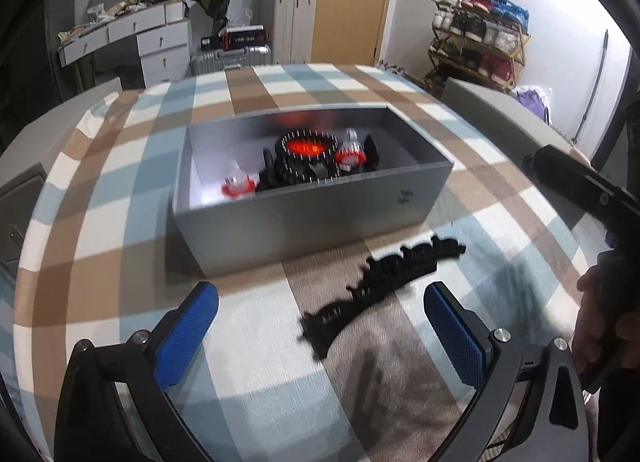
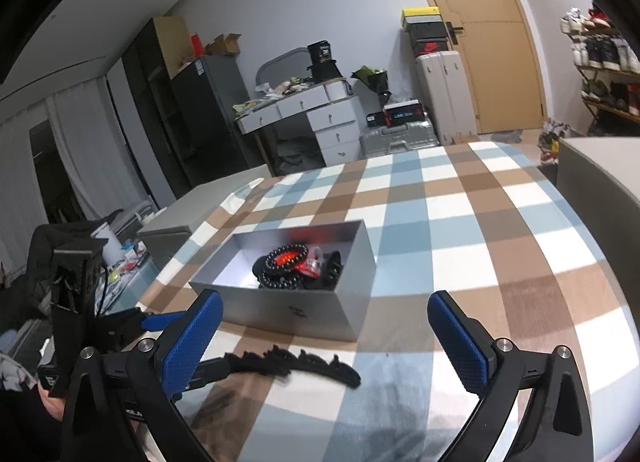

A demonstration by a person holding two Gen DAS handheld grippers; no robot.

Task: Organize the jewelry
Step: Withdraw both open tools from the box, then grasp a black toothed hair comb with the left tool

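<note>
An open silver box [image 1: 312, 218] [image 2: 292, 310] stands on the plaid tablecloth [image 1: 120, 182]. Inside it lie black bead bracelets [image 1: 306, 160] [image 2: 284, 262] lit red within, and two red-and-clear pieces [image 1: 238, 184]. A black ornate strip [image 1: 380, 290] [image 2: 296, 366] lies flat on the cloth in front of the box. My left gripper [image 1: 320, 298] is open just above the near end of the strip, its blue pads [image 1: 188, 334] apart and empty. My right gripper [image 2: 325, 302] is open too, the strip below and between its fingers, untouched.
A grey lid or box [image 1: 492, 106] [image 2: 592, 170] sits at the table's right edge, another grey box [image 2: 168, 234] at its left. A hand [image 1: 600, 302] holds the right tool at the frame's right. White drawers, suitcases and a shoe rack stand behind.
</note>
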